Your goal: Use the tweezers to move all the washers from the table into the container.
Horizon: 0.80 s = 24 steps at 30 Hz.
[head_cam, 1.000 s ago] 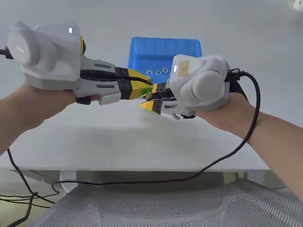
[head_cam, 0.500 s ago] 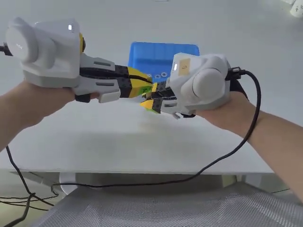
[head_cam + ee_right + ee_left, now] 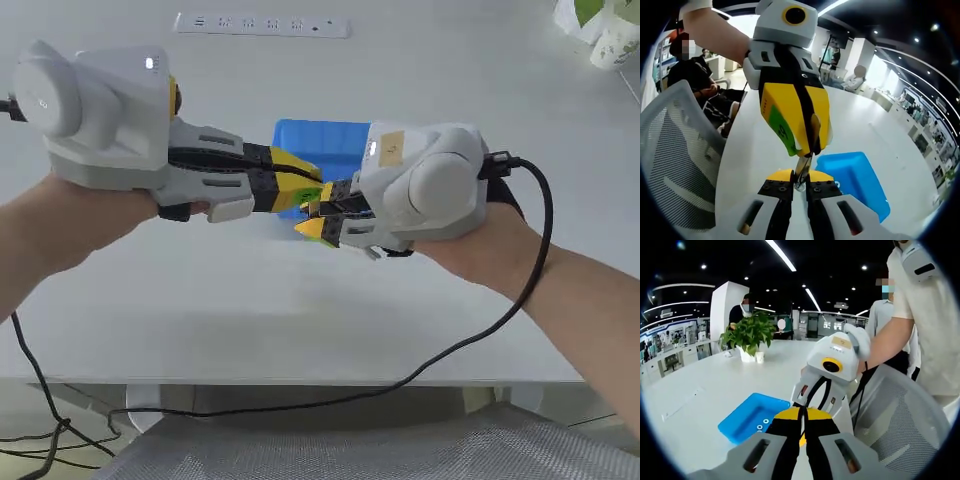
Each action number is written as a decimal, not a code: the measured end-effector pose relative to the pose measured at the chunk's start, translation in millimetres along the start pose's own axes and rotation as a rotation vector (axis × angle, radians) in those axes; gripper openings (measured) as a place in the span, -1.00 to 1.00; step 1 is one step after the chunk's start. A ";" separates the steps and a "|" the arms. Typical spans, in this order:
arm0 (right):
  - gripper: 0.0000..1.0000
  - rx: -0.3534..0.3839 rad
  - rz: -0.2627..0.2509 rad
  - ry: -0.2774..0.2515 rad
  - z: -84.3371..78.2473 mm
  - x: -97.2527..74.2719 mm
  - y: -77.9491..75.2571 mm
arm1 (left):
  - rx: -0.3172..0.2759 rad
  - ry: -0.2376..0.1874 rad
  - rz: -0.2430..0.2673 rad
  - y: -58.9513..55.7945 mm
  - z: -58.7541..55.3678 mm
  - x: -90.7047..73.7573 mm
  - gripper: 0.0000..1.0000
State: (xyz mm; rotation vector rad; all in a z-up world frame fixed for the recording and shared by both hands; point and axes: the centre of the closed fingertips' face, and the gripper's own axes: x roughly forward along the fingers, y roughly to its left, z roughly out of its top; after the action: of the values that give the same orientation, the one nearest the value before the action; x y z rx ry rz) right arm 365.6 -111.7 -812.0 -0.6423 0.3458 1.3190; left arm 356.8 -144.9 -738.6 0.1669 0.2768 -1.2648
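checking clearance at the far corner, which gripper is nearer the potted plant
Right. The right gripper is on the same side of the table as the potted plant; the left gripper comes in from the opposite side, farther from it.

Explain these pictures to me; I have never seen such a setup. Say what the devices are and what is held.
No robot here: a person holds a two-jaw gripper in each hand. The wide picture comes from a headset camera, looking down at the left gripper and right gripper meeting tip to tip over a white table. The two round pictures come from cameras riding on the grippers, looking along their jaws. A blue container behind holds washers. The left jaws are shut on thin tweezers, whose tip reaches between the right jaws; whether those clamp it is unclear.
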 end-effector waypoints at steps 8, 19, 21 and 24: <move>-0.80 -0.001 -0.019 -0.006 11.5 -9.8 -7.4 | 0.034 0.000 -0.004 -0.1 17.2 -2.6 -0.92; -0.80 -0.026 -0.041 -0.002 26.2 -21.6 -19.3 | 0.070 0.001 -0.018 3.8 38.2 -5.3 -0.92; -0.80 -0.028 -0.046 -0.003 28.1 -23.0 -22.8 | 0.078 -0.001 -0.015 5.2 41.3 -5.2 -0.92; -0.80 -0.039 -0.052 -0.002 29.7 -24.4 -27.5 | 0.084 -0.006 -0.008 8.1 44.0 -5.3 -0.92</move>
State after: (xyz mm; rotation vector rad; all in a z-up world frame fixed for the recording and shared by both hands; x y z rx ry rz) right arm 382.8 -115.7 -768.2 -0.6780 0.3010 1.2795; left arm 368.1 -149.8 -695.3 0.2339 0.2201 -1.2856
